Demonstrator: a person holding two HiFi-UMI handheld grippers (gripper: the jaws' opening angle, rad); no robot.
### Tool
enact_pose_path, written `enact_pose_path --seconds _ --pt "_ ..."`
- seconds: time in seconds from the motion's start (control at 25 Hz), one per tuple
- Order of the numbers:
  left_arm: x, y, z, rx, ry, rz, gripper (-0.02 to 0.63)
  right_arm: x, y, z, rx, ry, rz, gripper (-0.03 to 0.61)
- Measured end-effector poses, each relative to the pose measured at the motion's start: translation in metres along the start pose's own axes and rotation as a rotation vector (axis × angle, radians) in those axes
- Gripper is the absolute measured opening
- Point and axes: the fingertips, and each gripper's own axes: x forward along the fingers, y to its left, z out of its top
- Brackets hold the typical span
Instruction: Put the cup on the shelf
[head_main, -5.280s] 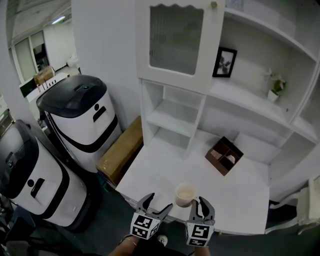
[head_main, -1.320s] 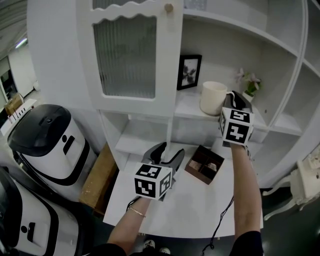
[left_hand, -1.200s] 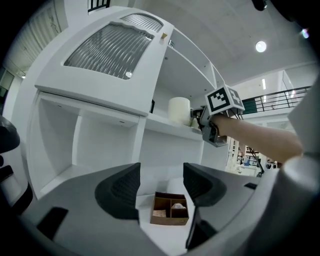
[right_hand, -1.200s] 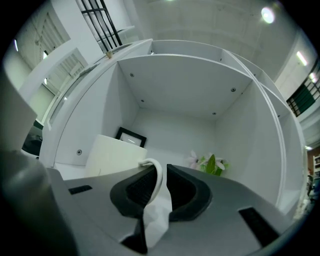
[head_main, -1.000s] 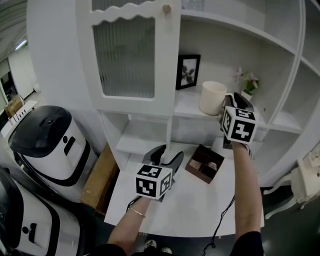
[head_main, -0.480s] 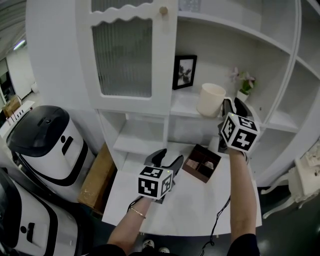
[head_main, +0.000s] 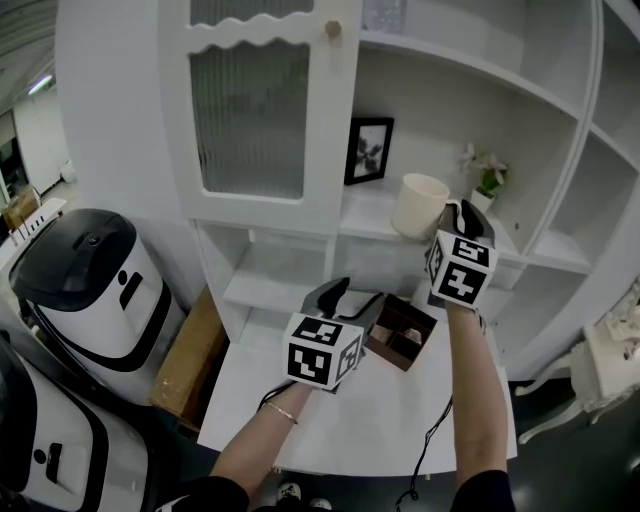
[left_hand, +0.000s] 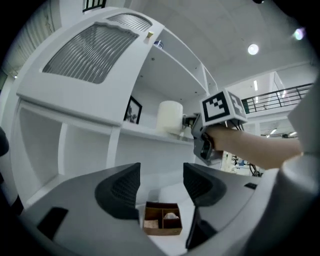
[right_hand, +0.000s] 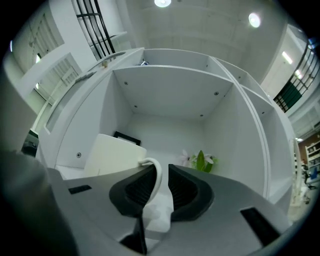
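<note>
The cream cup (head_main: 419, 205) stands on the white shelf (head_main: 366, 217), to the right of a framed picture. My right gripper (head_main: 465, 212) is at the cup's right side. In the right gripper view the cup (right_hand: 112, 155) fills the left, and its thin handle (right_hand: 159, 175) runs between the nearly closed jaws, against the left one. Those jaws have just been closing, with the handle between them. My left gripper (head_main: 355, 296) hangs open and empty over the table. In the left gripper view its jaws (left_hand: 161, 180) stand wide apart, with the cup (left_hand: 170, 117) far ahead on the shelf.
A framed picture (head_main: 368, 150) and a small potted plant (head_main: 488, 176) flank the cup. A brown divided box (head_main: 400, 335) lies on the white table (head_main: 390, 420). The ribbed-glass cabinet door (head_main: 255, 100) is shut. Two white-and-black machines (head_main: 95, 280) and a cardboard box (head_main: 185, 360) stand at the left.
Earlier the cup was low over the table; now it stands on the shelf. Over the last second my left gripper rose and shifted right, and the right gripper sank slightly beside the cup.
</note>
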Motion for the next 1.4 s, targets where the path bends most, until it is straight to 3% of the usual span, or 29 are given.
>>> enact_pose_path --seconds 0.36,0.48,0.64,0.92,1.24,1.4 --pt "0.047 -0.015 0.113 0.114 -0.153 0.025 0.288 0.002 0.004 -0.002 0.027 0.038 0.091 0.064" --pt "0.063 -0.023 0.136 0.156 -0.148 0.013 0.318 0.003 0.003 -0.001 0.034 0.036 0.111 0.063" --pt "0.083 -0.029 0.143 0.220 -0.114 0.031 0.337 0.004 0.005 -0.001 0.056 0.039 0.170 0.060" --pt "0.102 -0.028 0.138 0.245 -0.113 0.091 0.337 -0.002 0.009 0.003 0.097 0.002 0.242 0.057" --pt "0.104 -0.031 0.138 0.238 -0.095 0.106 0.337 -0.010 0.004 0.002 0.127 0.034 0.199 0.052" --pt "0.104 -0.032 0.136 0.239 -0.089 0.104 0.339 -0.011 0.009 0.000 0.140 0.077 0.252 0.028"
